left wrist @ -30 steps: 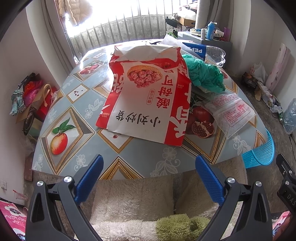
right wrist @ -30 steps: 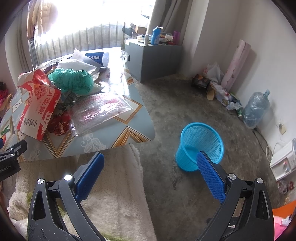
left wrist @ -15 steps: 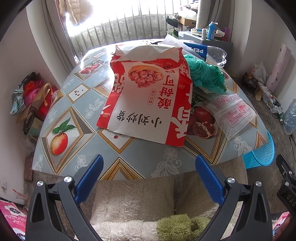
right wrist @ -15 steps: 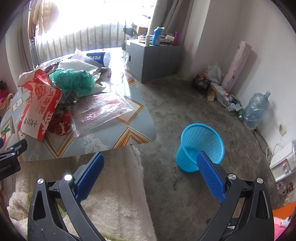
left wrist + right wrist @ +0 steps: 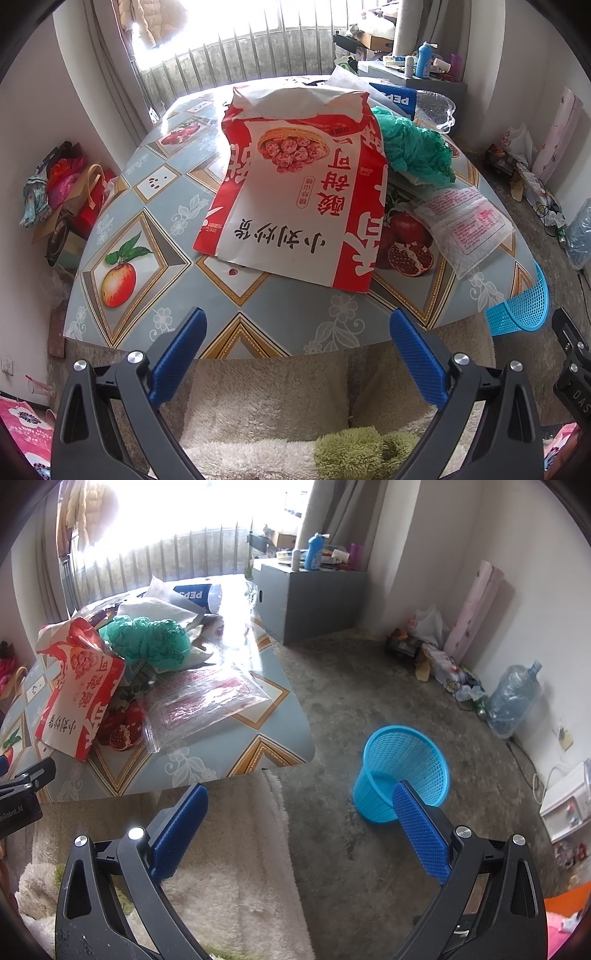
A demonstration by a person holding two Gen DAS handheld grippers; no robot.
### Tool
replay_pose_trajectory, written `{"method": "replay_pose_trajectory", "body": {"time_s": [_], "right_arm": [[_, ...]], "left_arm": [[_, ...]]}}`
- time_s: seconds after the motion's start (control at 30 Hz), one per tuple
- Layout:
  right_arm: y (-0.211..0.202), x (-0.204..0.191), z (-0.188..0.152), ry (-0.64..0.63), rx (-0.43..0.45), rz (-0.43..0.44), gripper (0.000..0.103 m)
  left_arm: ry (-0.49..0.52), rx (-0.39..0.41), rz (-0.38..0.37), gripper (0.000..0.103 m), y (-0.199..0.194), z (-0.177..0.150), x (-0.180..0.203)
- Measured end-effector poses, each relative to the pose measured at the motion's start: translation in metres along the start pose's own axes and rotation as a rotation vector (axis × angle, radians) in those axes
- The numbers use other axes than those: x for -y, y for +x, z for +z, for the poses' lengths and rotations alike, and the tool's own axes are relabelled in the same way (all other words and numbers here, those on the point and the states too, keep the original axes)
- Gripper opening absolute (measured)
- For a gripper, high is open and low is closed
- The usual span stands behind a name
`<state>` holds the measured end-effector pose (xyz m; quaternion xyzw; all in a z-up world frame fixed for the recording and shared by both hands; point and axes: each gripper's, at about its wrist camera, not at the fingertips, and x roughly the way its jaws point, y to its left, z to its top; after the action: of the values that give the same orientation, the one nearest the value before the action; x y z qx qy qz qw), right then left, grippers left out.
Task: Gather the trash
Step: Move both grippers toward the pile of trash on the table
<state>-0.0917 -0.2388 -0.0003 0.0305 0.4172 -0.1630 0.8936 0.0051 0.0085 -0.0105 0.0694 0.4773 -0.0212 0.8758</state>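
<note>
Nothing is collected yet: the red paper bag [image 5: 303,192], green bag [image 5: 417,151] and clear wrapper [image 5: 465,225] lie on the table [image 5: 147,206]. The blue basket [image 5: 402,771] on the floor, right of the table, looks empty. The left gripper [image 5: 295,354] and right gripper [image 5: 301,830] both stand apart, holding nothing.

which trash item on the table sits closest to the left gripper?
The red-and-white paper snack bag: its bottom edge reaches furthest toward the open left gripper. The clear plastic bag and crumpled green bag lie further back and to the right.
</note>
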Motion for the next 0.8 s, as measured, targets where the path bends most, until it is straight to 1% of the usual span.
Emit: {"method": "replay_pose_trajectory", "body": {"time_s": [0.57, 0.63, 0.7, 0.8], "right_arm": [[-0.004, -0.001, 0.001, -0.002, 0.005, 0.0, 0.095], [-0.006, -0.003, 0.002, -0.002, 0.007, -0.003, 0.095], [-0.012, -0.004, 0.005, 0.001, 0.017, -0.004, 0.095], [-0.023, -0.006, 0.009, 0.011, 0.052, -0.014, 0.095]], "left_arm": [[-0.02, -0.015, -0.015, 0.097, 0.003, -0.001, -0.007], [-0.03, 0.0, -0.017, 0.097, 0.001, 0.0, -0.012], [-0.043, 0.031, -0.014, 0.097, -0.003, 0.002, -0.021], [-0.057, 0.076, 0.005, 0.097, -0.008, 0.007, -0.035]]}}
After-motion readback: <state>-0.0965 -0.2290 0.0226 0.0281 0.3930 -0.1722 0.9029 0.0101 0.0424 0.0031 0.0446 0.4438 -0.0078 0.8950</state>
